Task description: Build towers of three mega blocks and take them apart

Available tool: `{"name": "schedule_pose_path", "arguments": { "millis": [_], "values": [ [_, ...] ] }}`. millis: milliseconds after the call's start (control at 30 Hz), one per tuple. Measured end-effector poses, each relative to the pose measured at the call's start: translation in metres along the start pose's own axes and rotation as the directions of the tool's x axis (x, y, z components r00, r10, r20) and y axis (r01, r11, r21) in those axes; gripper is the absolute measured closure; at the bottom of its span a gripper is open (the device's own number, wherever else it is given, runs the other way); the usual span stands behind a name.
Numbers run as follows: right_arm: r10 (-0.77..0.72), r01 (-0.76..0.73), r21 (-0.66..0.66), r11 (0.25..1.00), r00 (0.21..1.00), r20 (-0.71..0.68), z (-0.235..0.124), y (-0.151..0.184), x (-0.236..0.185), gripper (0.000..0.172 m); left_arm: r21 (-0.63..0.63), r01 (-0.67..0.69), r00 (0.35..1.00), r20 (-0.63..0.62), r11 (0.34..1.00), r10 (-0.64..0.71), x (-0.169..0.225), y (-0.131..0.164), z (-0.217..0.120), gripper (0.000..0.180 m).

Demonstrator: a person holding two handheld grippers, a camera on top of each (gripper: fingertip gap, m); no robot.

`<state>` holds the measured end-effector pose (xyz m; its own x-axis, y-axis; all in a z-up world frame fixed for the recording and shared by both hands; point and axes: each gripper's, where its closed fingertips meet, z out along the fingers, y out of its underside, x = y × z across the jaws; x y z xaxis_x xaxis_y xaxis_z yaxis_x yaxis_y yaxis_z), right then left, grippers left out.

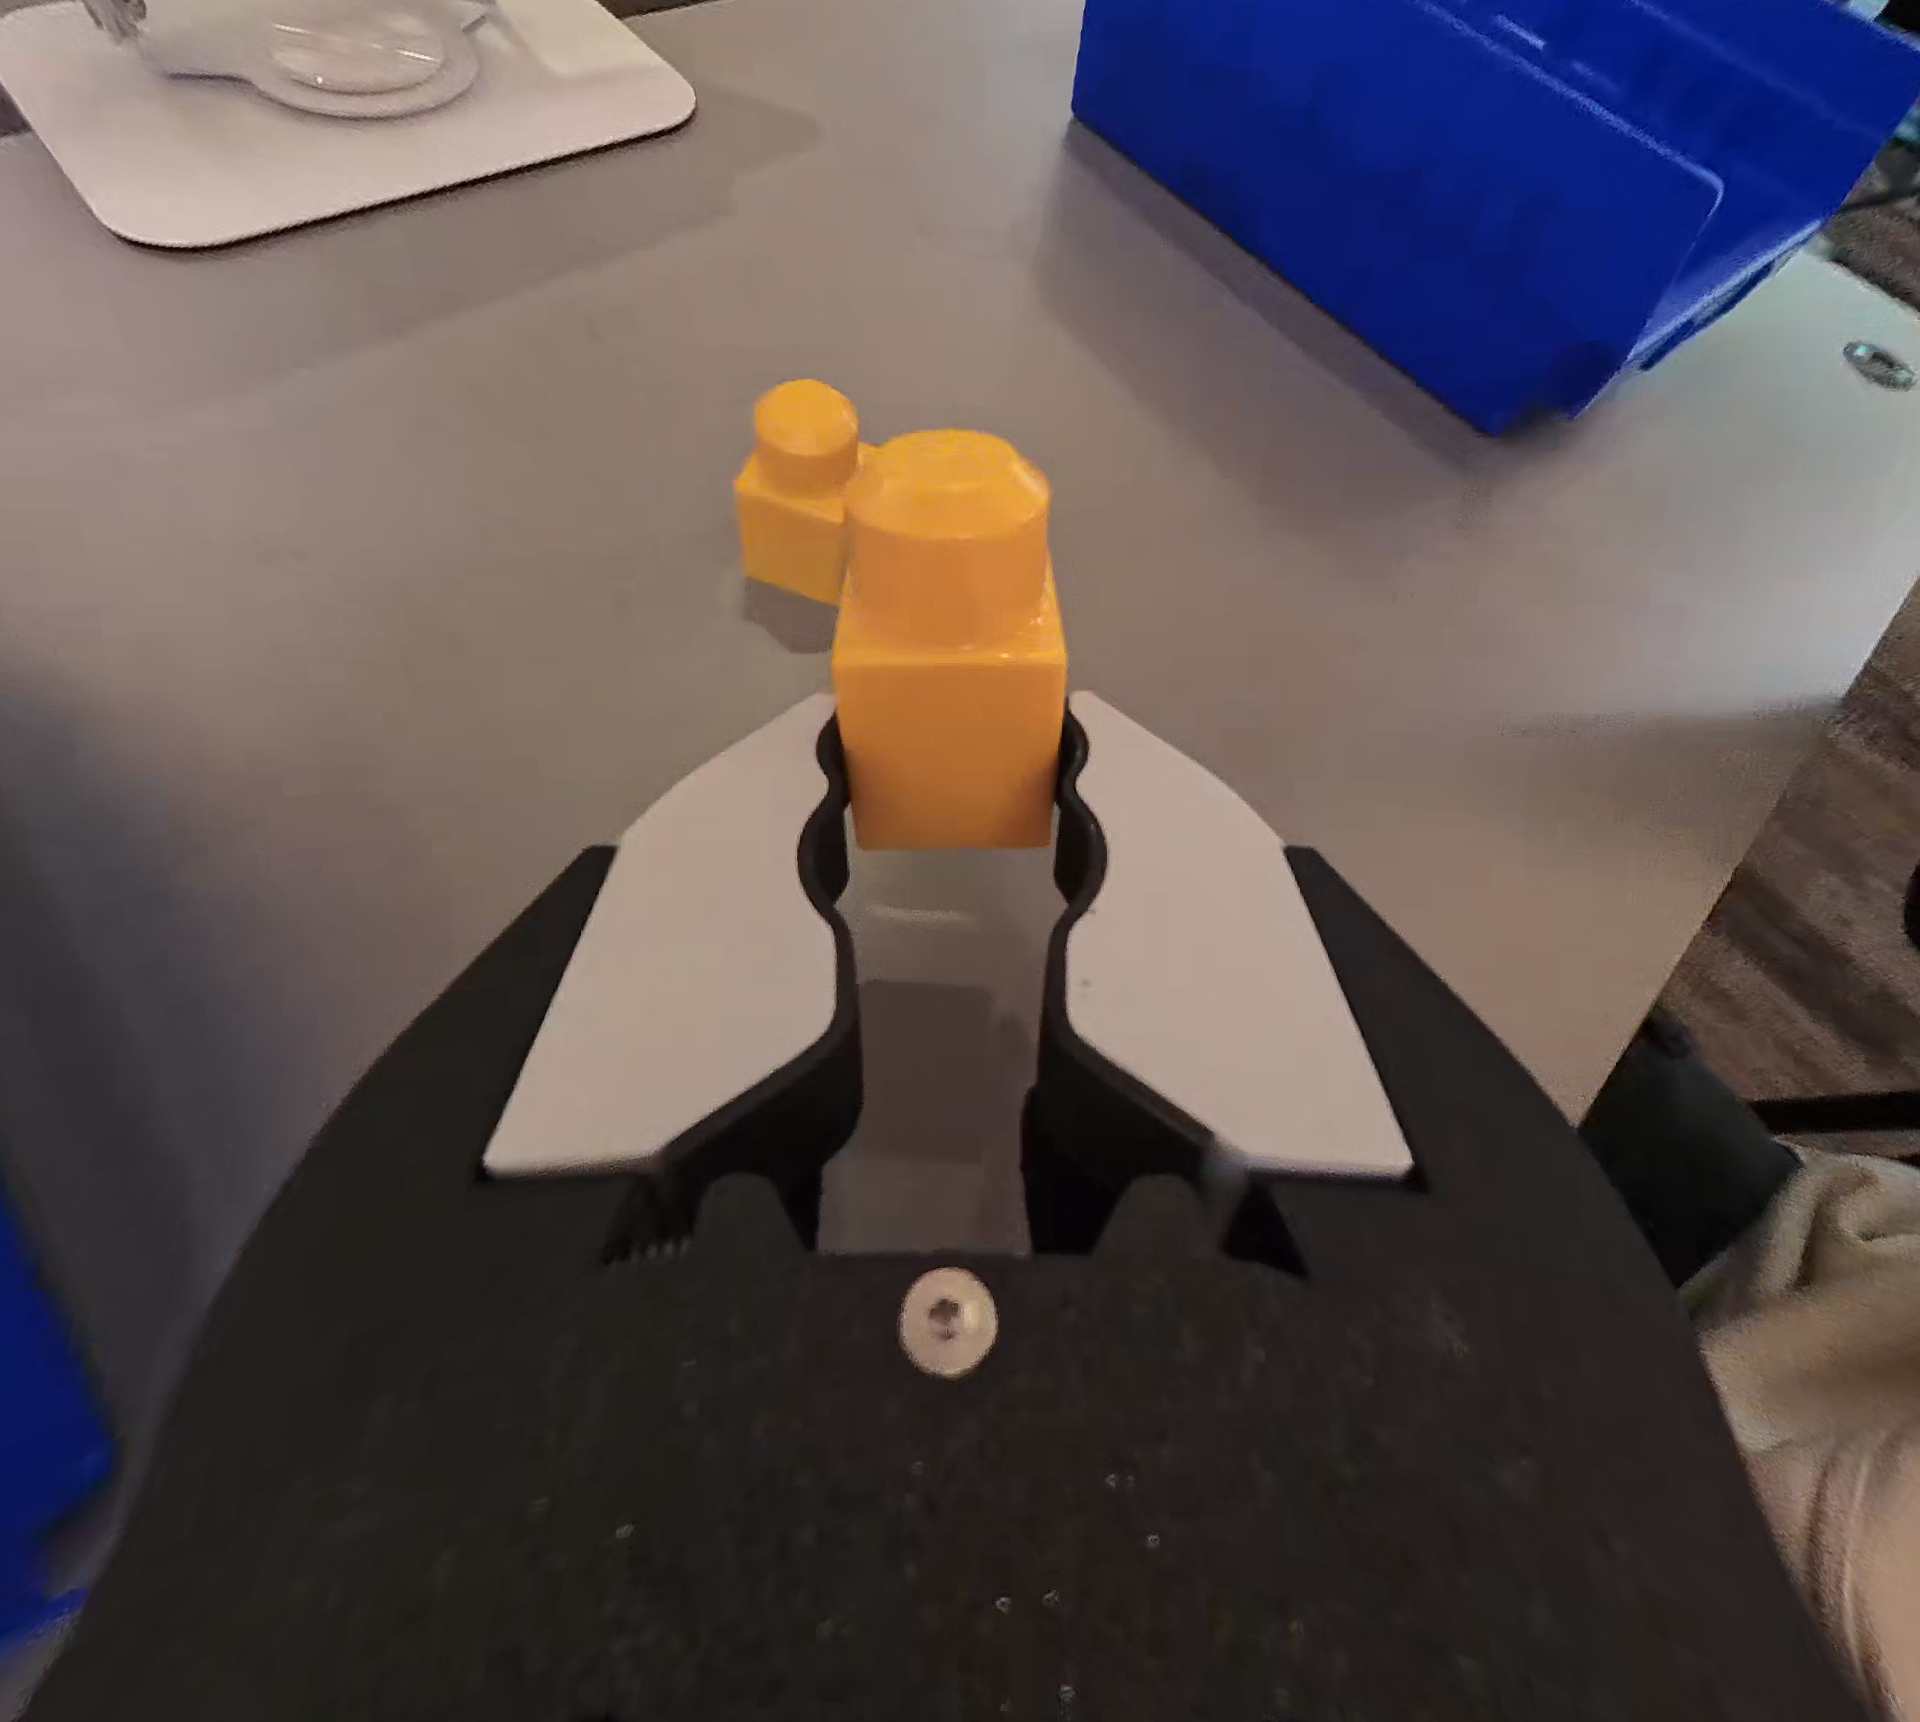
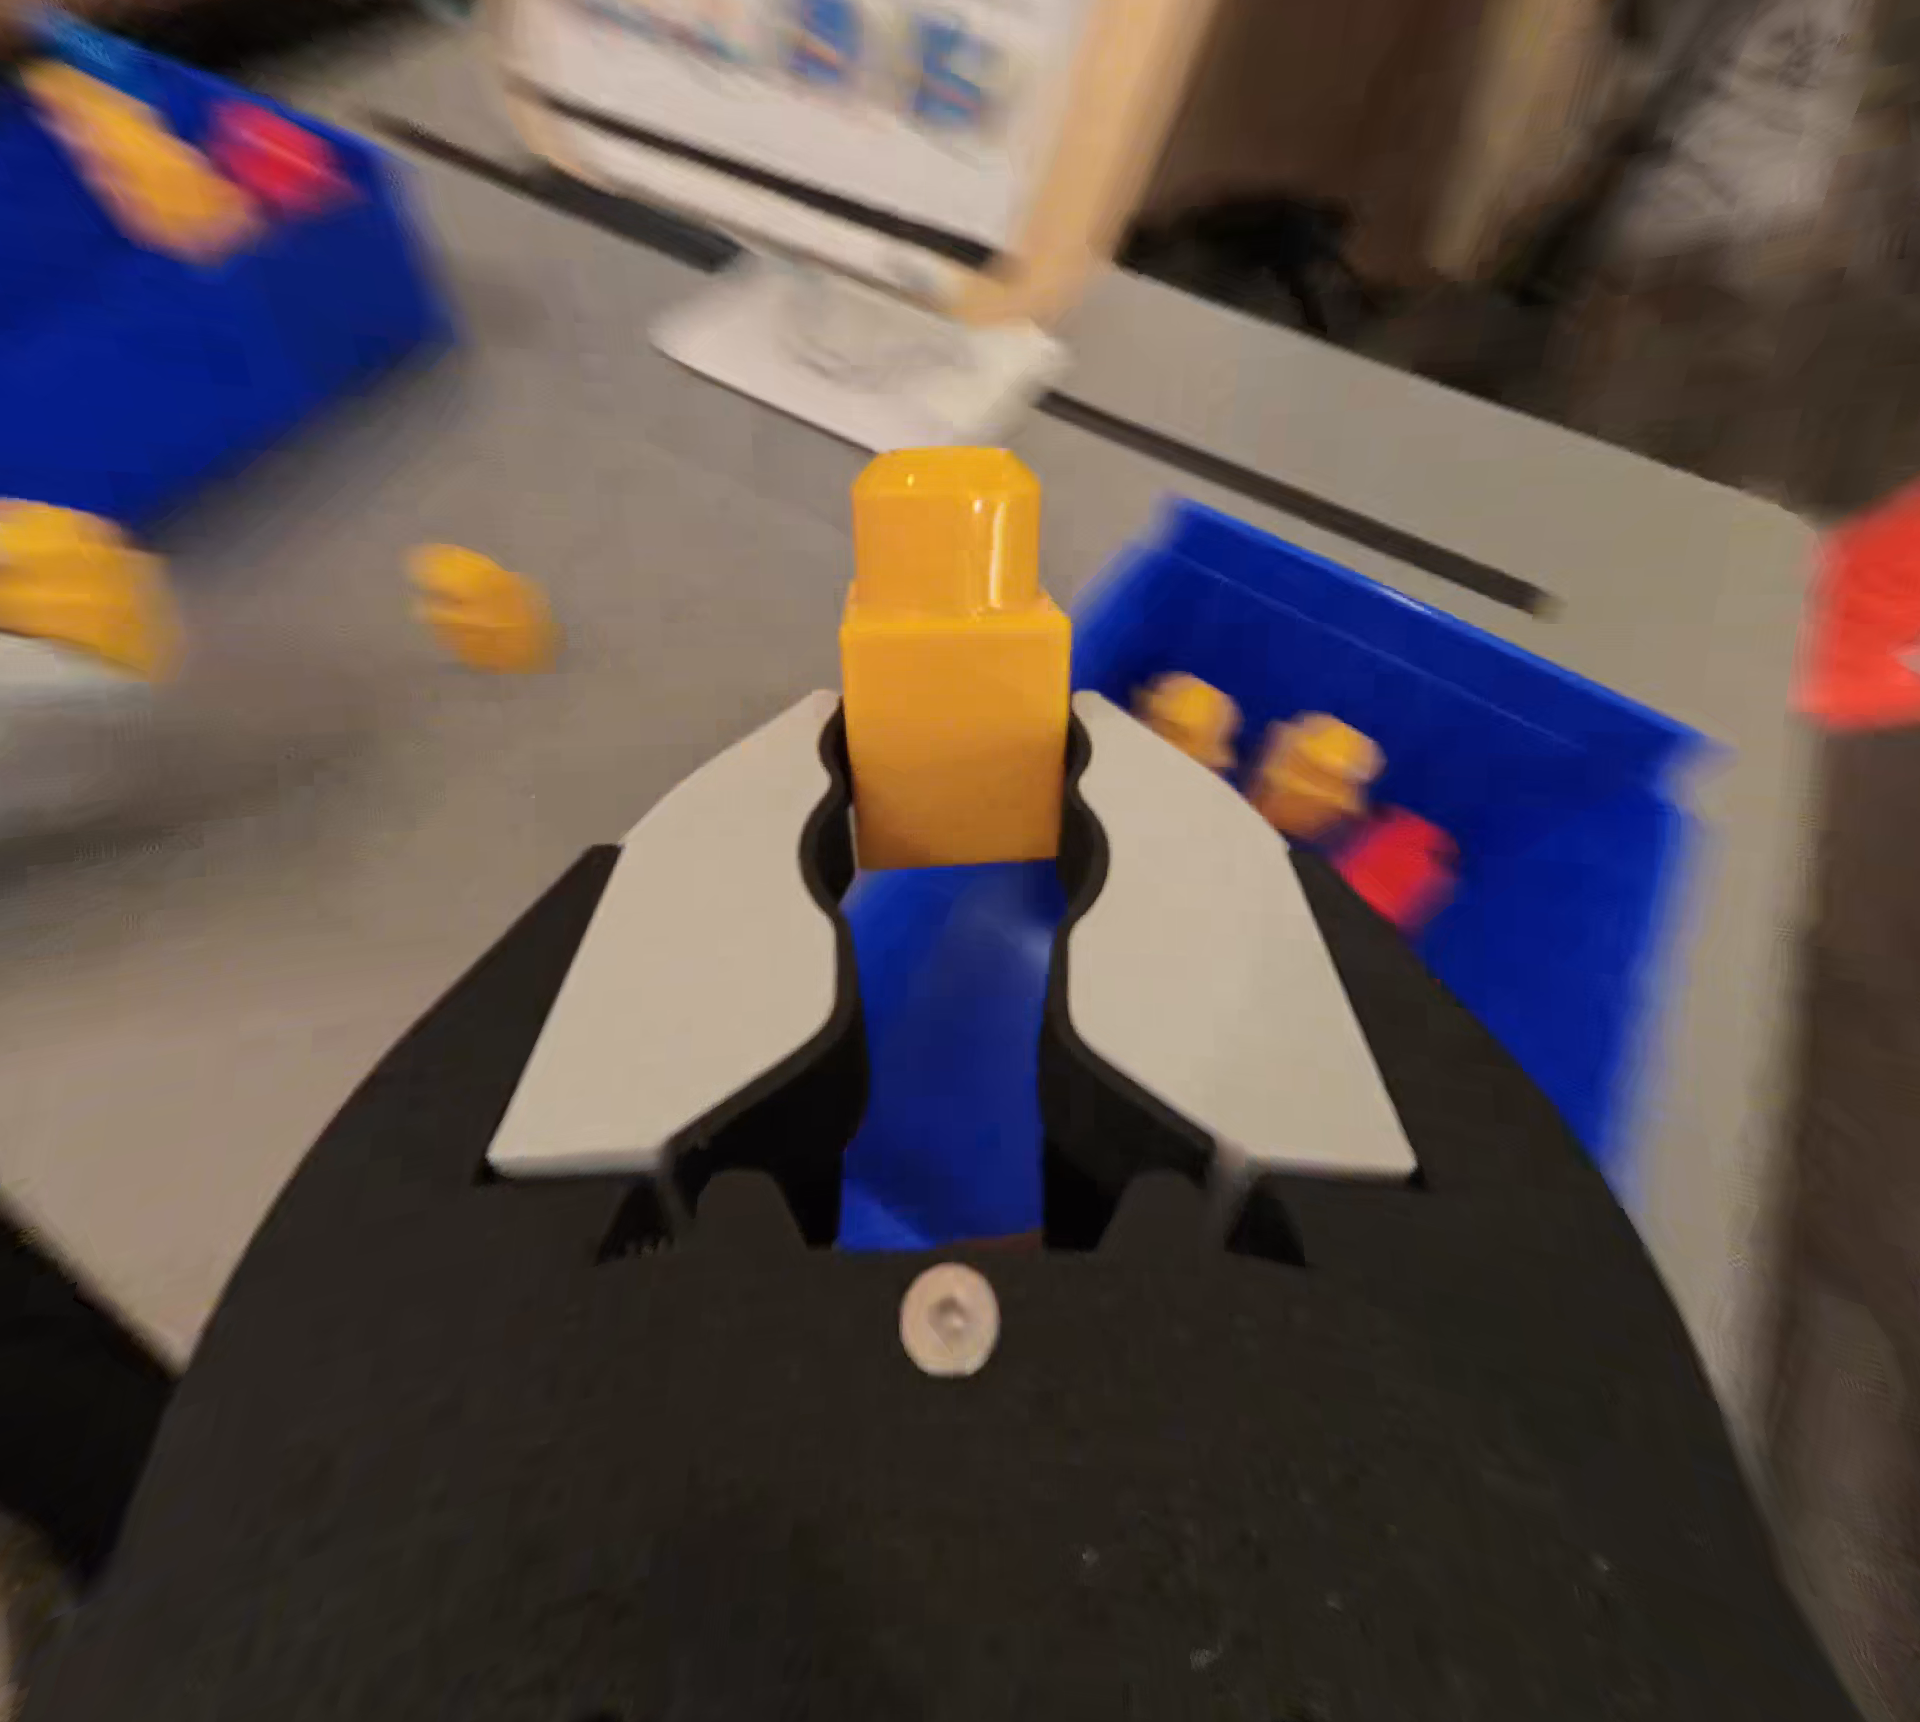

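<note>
Standing at the back of the grey worktop (image 2: pixel 644 467), a printed white sheet (image 2: pixel 831 10) on a clear stand carries writing and small blue pictures, all too blurred in the right wrist view to read; the blocks and bins show no legible marks.

Two blue bins sit on the worktop. The bin on the right (image 2: pixel 1455 685) holds two yellow blocks (image 2: pixel 1309 773) and a red block (image 2: pixel 1397 862). The bin on the left (image 2: pixel 187 342) holds yellow and red blocks too, smeared by motion blur. In the left wrist view a blue bin (image 1: pixel 1403 145) shows only its outer wall, so its contents cannot be told.

The left hand-held gripper (image 1: pixel 951 773) clamps a yellow mega block (image 1: pixel 951 737), stud up, both pads pressed on its sides, above the worktop. Another yellow block (image 1: pixel 790 519) stands on the worktop just behind it. The right hand-held gripper (image 2: pixel 956 779) likewise grips a yellow mega block (image 2: pixel 956 737), stud up, over the right bin's near edge.
</note>
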<state>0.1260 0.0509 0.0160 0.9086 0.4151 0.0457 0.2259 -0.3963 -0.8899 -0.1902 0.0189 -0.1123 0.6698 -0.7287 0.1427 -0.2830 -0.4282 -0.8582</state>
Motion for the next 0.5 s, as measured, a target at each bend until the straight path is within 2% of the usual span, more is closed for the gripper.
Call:
{"name": "schedule_pose_path", "arguments": {
  "millis": [33, 67, 133, 233, 333, 500],
  "values": [
    [-0.023, 0.016, -0.104, 0.994, 0.998, -0.059, -0.001, 0.011, 0.027, 0.135, 0.001, 0.023, 0.999, -0.023, 1.0, -0.022, 0.001, 0.002, 0.0, 0.144],
    [-0.028, 0.019, -0.237, 0.971, 0.999, -0.036, 0.003, 0.029, 0.042, 0.135, -0.009, 0.046, 0.997, -0.058, 0.999, -0.047, 0.004, 0.004, 0.001, 0.144],
    [-0.008, 0.001, -0.511, 0.86, 1.0, -0.013, 0.016, 0.077, 0.064, 0.135, -0.014, 0.067, 0.993, -0.093, 0.998, -0.069, 0.008, 0.005, 0.005, 0.144],
    [0.031, 0.011, -0.739, 0.674, 0.999, 0.043, 0.039, 0.14, 0.069, 0.135, -0.051, 0.041, 0.992, -0.116, 0.998, -0.047, 0.015, 0.011, 0.011, 0.144],
    [-0.007, 0.067, -0.84, 0.538, 0.997, 0.075, 0.049, 0.178, 0.071, 0.135, -0.062, -0.001, 0.99, -0.14, 0.998, -0.008, 0.028, 0.011, 0.012, 0.144],
    [0.0, 0.051, -0.85, 0.525, 0.998, 0.06, 0.063, 0.192, 0.071, 0.135, -0.076, -0.064, 0.99, -0.132, 0.995, 0.053, 0.038, 0.014, 0.009, 0.144]
  ]
}}
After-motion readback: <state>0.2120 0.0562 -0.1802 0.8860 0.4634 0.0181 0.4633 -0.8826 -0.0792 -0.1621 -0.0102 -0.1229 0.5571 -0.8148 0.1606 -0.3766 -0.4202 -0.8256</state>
